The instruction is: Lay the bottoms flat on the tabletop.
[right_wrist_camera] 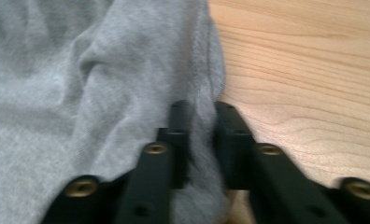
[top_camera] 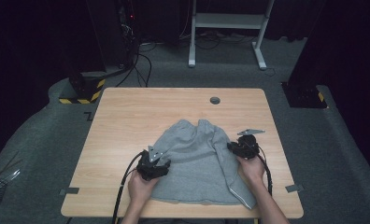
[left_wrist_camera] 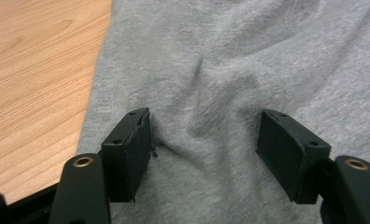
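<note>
A person seated at a light wooden table (top_camera: 127,116) is working a grey garment (top_camera: 197,163) with a two-jaw gripper in each hand, the cloth lying rumpled across the near half of the tabletop, its lower hem running close to the near edge and its upper part bunched toward the middle. The left gripper (top_camera: 162,161) is resting on the garment's left side, near its left edge; in the left gripper view its jaws are standing wide apart over the fabric (left_wrist_camera: 220,70), the left gripper (left_wrist_camera: 204,149) pressing down on the cloth with a soft ridge of it lying between the pads but not being squeezed by them. The right gripper (top_camera: 237,145) is sitting at the garment's right edge, where a folded strip of cloth is running down toward the near right corner of the table; in the right gripper view its jaws are drawn almost together, the right gripper (right_wrist_camera: 202,140) pinching a raised fold of the grey fabric (right_wrist_camera: 103,93) along that edge, with bare wood (right_wrist_camera: 314,70) showing just beside it. That view is slightly blurred. A small round grommet (top_camera: 215,100) is sitting in the far part of the tabletop, well apart from the garment, and a white frame (top_camera: 227,21) is standing on the floor beyond the table.
</note>
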Available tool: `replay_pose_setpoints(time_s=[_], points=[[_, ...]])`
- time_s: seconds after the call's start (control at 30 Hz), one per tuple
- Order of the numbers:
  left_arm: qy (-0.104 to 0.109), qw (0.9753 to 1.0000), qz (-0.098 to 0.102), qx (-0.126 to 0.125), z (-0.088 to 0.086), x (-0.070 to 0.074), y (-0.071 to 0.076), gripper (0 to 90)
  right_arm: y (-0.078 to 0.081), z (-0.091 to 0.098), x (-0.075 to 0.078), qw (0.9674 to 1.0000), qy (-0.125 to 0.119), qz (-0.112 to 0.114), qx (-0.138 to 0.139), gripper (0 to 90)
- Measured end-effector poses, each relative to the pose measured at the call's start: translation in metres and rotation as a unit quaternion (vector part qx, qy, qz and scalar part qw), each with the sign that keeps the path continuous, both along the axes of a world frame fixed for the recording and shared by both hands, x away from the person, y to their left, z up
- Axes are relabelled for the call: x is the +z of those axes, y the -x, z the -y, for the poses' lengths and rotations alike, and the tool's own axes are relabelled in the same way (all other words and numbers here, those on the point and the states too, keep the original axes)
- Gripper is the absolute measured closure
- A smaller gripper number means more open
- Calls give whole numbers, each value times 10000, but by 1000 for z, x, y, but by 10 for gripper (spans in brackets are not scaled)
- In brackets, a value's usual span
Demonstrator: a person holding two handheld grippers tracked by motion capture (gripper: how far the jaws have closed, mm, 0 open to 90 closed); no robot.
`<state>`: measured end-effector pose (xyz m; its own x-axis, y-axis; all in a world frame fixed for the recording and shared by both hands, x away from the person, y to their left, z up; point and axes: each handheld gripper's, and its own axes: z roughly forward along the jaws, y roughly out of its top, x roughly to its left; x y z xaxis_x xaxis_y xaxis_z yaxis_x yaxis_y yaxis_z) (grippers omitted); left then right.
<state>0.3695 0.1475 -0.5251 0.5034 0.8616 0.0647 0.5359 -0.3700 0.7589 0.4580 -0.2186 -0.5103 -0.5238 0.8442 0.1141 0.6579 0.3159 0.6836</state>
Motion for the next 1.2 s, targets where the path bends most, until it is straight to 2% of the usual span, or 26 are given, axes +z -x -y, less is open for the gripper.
replay_pose_setpoints(time_s=[0.07,0.2,0.27,0.37,0.4,0.5,0.53,0.63,0.67,0.73,0.8,0.93,1.0,1.03,1.1,1.13,1.2], points=[[1,10000,-5,3,0,0,0,347,3,-4,5,9998,144,95,84,834],[-7,10000,5,0,0,0,0,347,17,-12,26,9974,167,645,288,836],[-7,10000,6,1,0,0,0,347,27,-21,41,9936,248,992,475,836],[-12,10000,1,3,0,0,0,347,38,-32,55,9898,135,1209,743,835],[-12,10000,2,5,0,0,0,347,42,-40,58,9876,103,1273,915,834],[-10,10000,0,5,0,0,0,347,54,-64,57,9823,124,1245,1392,833],[-13,10000,-1,5,0,0,0,346,58,-75,52,9797,229,1179,1608,831],[-10,10000,0,6,0,0,0,346,65,-96,33,9742,571,892,1995,820],[-9,10000,0,5,0,0,0,346,66,-103,22,9715,725,770,2123,802],[-9,10000,-2,6,0,0,0,345,65,-107,9,9713,694,531,2213,719],[-9,10000,-1,6,0,0,0,345,67,-105,8,9721,586,551,2202,651],[-10,10000,-1,8,0,0,0,345,76,-88,32,9752,258,949,1985,630],[-10,10000,-1,8,0,0,0,345,77,-76,44,9773,72,1149,1781,644],[-10,10000,-1,7,0,0,0,345,77,-70,47,9790,-6,1193,1653,659],[-10,10000,-1,9,0,0,0,345,74,-61,51,9816,7,1264,1431,690],[-12,10000,0,9,0,0,0,345,70,-56,50,9849,2,1175,1272,703],[-10,10000,-1,9,0,0,0,345,63,-51,44,9894,-44,930,1111,710]])
